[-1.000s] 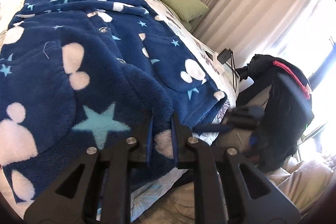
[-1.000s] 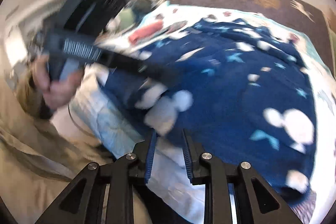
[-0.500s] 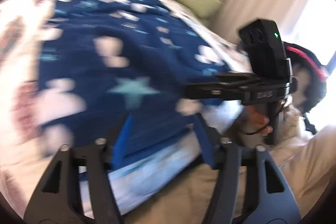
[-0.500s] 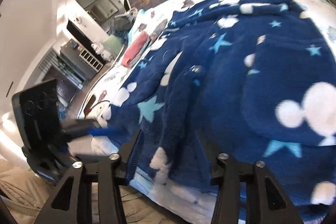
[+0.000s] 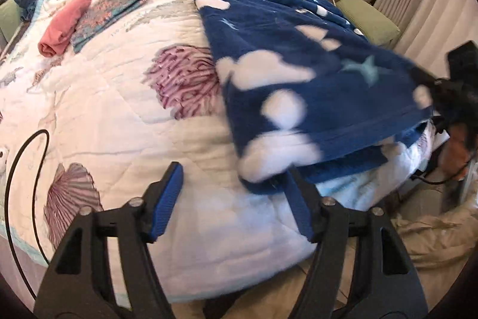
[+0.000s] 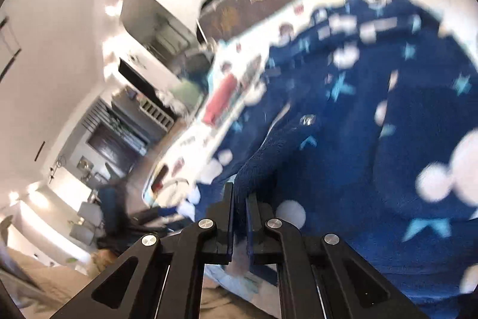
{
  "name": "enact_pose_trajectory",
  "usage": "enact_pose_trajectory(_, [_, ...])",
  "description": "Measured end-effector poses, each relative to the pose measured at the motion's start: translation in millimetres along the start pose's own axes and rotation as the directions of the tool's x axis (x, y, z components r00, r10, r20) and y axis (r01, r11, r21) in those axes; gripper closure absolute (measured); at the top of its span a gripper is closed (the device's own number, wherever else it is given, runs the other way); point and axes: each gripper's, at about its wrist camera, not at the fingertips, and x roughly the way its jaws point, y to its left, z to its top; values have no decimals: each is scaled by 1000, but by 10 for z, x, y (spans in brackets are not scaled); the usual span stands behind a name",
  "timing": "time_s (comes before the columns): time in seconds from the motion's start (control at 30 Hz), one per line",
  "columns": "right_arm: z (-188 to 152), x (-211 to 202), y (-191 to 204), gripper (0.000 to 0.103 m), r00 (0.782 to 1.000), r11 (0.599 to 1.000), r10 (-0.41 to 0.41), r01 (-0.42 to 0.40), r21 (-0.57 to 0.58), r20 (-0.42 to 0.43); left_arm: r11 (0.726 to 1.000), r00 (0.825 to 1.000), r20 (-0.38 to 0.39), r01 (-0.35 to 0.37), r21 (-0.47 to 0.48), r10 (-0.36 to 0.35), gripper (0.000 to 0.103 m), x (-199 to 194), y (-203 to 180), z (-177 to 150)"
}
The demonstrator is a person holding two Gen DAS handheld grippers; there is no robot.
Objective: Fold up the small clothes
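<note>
In our left wrist view the left gripper (image 5: 233, 199) is closing, fingers still apart with only quilt between, beside the blue fleece garment (image 5: 298, 73) near the bed's (image 5: 119, 115) right edge. In our right wrist view the right gripper (image 6: 239, 217) pinches a garment fold (image 6: 257, 169); a thin bite could slip, dropping it.

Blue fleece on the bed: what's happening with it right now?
A person with a handheld gripper in each hand is folding a blue fleece garment on the quilted bed. The right gripper is shut on the garment's near edge and holds it lifted. The left gripper hovers by the near left corner with its jaws closing; fabric drapes over one finger, nothing is pinched yet. A rolled pink item and a folded patterned cloth lie at the far side.
</note>
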Motion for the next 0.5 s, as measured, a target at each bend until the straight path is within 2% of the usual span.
enact_pose_trajectory(0.03, [10, -80, -15, 98, 1000, 1000, -12, 12, -3, 17, 1000, 1000, -3, -7, -12, 7, 67, 48, 14, 19])
enact_pose_trajectory(0.1, [3, -124, -136, 98, 998, 998, -55, 55, 21, 5, 997, 999, 15, 46, -70, -45, 94, 26, 93, 25])
enact_pose_trajectory(0.23, [-156, -22, -357, 99, 985, 985, -158, 162, 67, -63, 999, 999, 30, -29, 16, 28, 94, -91, -119, -5])
enact_pose_trajectory(0.37, [-249, 82, -391, 94, 985, 986, -140, 147, 72, -105, 998, 999, 2, -50, 50, 50, 95, -184, -197, -83])
enact_pose_trajectory(0.43, [-245, 119, -380, 82, 987, 990, -116, 125, 72, -111, 998, 999, 5, -45, 38, 44, 95, -210, -178, -106])
enact_pose_trajectory(0.5, [-220, 150, -383, 40, 990, 990, -94, 104, 90, -106, 999, 999, 9, -36, 17, 36, 95, -196, -159, -110])
